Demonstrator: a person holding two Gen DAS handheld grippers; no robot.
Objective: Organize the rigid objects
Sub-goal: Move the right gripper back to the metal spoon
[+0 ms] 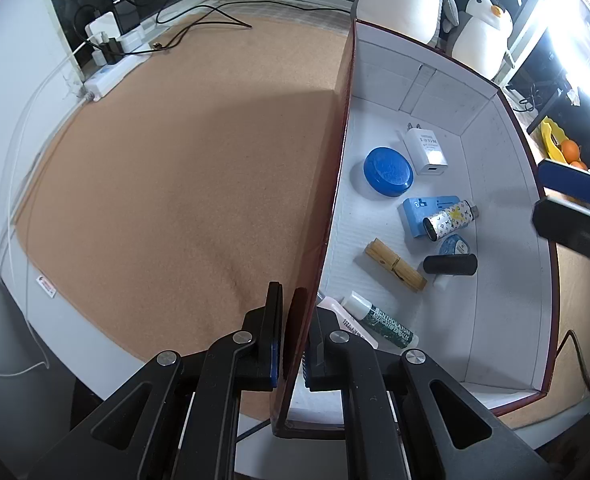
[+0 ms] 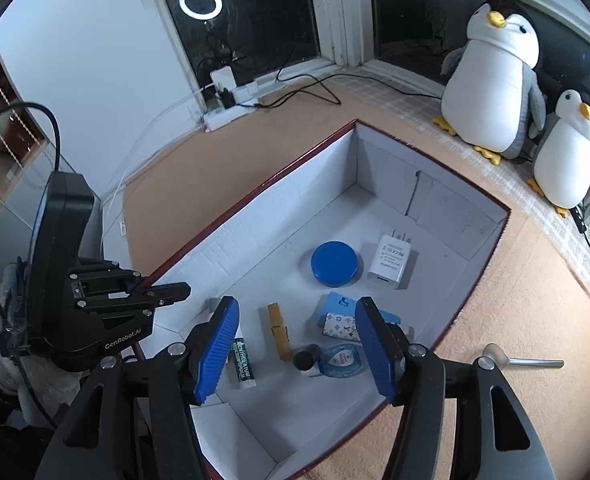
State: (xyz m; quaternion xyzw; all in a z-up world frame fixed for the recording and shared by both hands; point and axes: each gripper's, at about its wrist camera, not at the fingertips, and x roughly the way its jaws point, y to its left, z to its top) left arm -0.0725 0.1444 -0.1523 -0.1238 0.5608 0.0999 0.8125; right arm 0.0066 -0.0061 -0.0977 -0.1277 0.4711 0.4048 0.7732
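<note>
My left gripper (image 1: pixel 291 340) pinches the box wall (image 1: pixel 327 200). Right gripper (image 2: pixel 297 350) hangs half-spread, empty. Spoon (image 2: pixel 523 361) lies outside right, handle pointing away; right nearer.

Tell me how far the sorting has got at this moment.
Mostly done: the box already holds the blue lid, charger, clothespin, lip balm and more. The left gripper clamps the box wall; the right gripper is open and empty above it. Left: a spoon outside on the mat.
</note>
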